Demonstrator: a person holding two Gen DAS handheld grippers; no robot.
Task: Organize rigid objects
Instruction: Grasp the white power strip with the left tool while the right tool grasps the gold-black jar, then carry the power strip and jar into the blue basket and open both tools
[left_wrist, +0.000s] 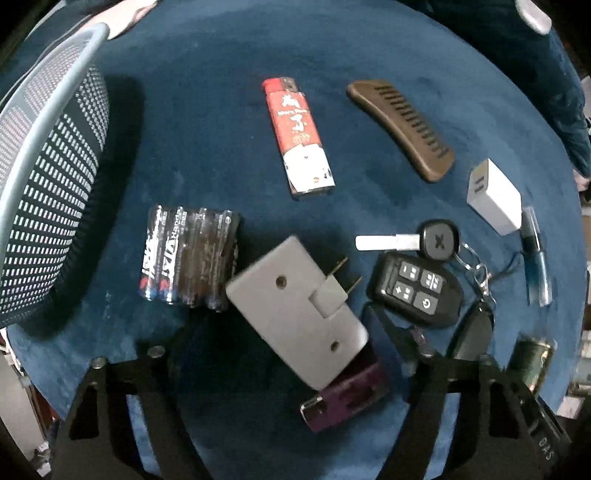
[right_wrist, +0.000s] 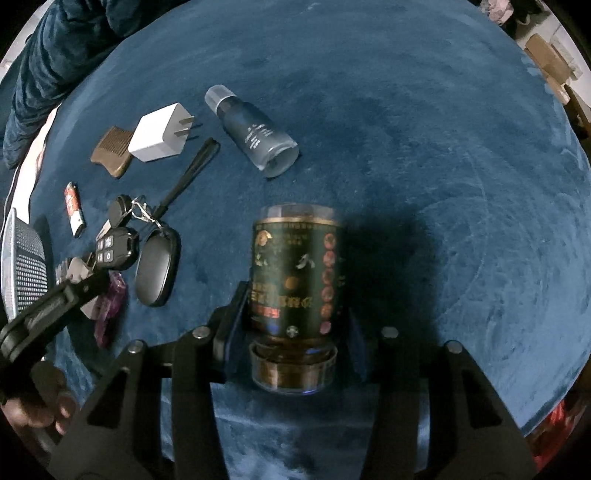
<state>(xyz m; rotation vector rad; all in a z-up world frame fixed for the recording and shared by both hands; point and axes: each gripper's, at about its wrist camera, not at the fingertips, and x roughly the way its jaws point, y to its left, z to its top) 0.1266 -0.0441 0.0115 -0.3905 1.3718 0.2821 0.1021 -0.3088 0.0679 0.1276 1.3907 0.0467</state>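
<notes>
1. The key fob (left_wrist: 416, 290) has four buttons; two carry a minus and a plus sign, one a power symbol; the fourth mark is too small to tell.
2. The round black key head (left_wrist: 440, 240) bears an X-shaped mark.
3. The battery pack (left_wrist: 188, 258) shows white lettering; it is too blurred to read with certainty.
4. White letters "DAS" stand on a black part (left_wrist: 545, 445) at the lower right of the left wrist view.
5. The lighter (left_wrist: 298, 136), the dark green can (right_wrist: 295, 273) and the clear bottle (right_wrist: 255, 133) carry print; none of it is legible.

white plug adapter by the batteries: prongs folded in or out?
Out. On the grey-white plug adapter, both brass prongs stick out past its edge over the blue cloth.
</notes>
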